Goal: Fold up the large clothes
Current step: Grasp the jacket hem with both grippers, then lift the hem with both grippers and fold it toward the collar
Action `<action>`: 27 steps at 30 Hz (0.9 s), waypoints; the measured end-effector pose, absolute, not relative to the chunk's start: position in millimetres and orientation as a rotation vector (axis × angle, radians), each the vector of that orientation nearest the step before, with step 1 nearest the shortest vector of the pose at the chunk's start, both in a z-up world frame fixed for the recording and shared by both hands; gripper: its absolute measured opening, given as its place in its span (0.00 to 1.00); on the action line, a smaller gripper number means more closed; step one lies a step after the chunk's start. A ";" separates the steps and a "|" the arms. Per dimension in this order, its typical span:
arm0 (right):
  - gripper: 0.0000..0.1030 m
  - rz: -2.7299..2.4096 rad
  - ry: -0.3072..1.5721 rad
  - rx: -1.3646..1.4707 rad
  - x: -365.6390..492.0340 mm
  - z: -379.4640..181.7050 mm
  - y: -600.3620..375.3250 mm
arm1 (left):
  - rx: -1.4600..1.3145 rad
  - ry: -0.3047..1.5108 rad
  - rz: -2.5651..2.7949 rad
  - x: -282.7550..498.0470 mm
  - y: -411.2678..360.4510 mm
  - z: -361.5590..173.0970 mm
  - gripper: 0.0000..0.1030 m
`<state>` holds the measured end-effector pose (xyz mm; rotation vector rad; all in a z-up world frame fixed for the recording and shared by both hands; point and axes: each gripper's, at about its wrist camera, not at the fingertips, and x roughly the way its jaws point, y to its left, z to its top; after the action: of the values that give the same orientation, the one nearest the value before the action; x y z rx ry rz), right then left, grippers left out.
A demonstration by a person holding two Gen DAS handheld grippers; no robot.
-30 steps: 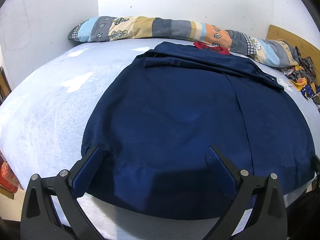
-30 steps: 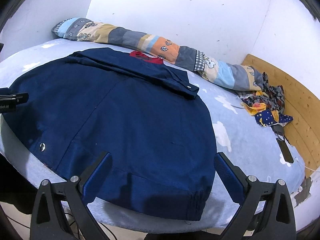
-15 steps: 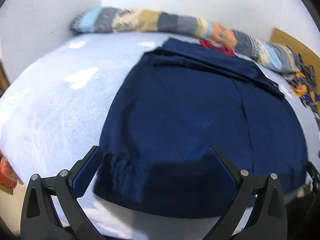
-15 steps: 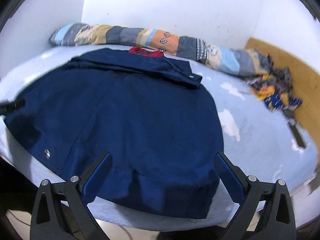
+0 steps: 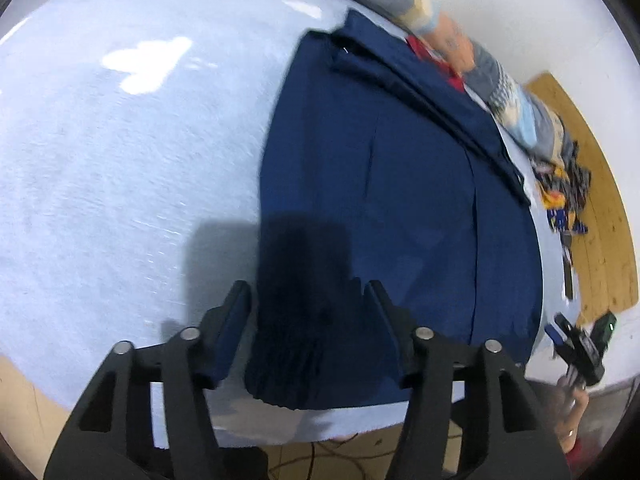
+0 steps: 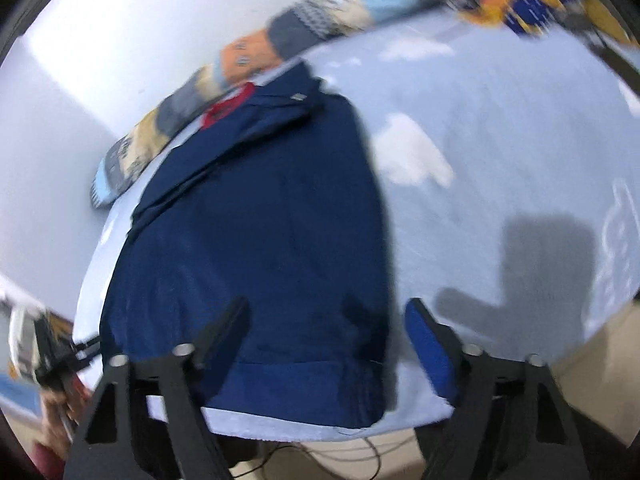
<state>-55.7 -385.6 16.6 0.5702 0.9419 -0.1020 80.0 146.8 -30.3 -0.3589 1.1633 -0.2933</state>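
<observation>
The navy jacket (image 5: 400, 184) lies flat on the pale blue bed (image 5: 120, 160), its near left hem corner between the spread left claw (image 5: 308, 300), its near right corner between the spread right claw (image 6: 328, 312).

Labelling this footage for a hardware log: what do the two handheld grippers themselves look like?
Both the left gripper and right gripper are black angular linkage frames with silver pivot pins, each ending in two flat fingers faced with blue pads. No cables or markings are visible on them.
</observation>
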 end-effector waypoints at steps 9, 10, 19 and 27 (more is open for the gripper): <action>0.57 -0.037 1.018 0.794 -49.5 -20.0 -406.4 | -0.277 1.199 -0.268 79.7 132.2 -41.4 0.53; 0.57 -0.035 1.021 0.794 -48.8 -21.5 -405.3 | -0.257 1.199 -0.265 80.2 130.1 -41.5 0.55; 0.33 0.143 1.027 0.660 -34.3 -12.0 -361.1 | -0.194 1.166 -0.368 79.9 106.3 -39.3 0.32; 0.29 0.047 1.110 0.588 -27.6 -30.3 -360.1 | -0.170 1.172 -0.351 87.1 109.1 -45.7 0.56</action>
<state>-27.6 -360.1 -30.3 0.5878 1.1102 0.0467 87.1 109.1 -45.7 -0.1703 1.1720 -0.3509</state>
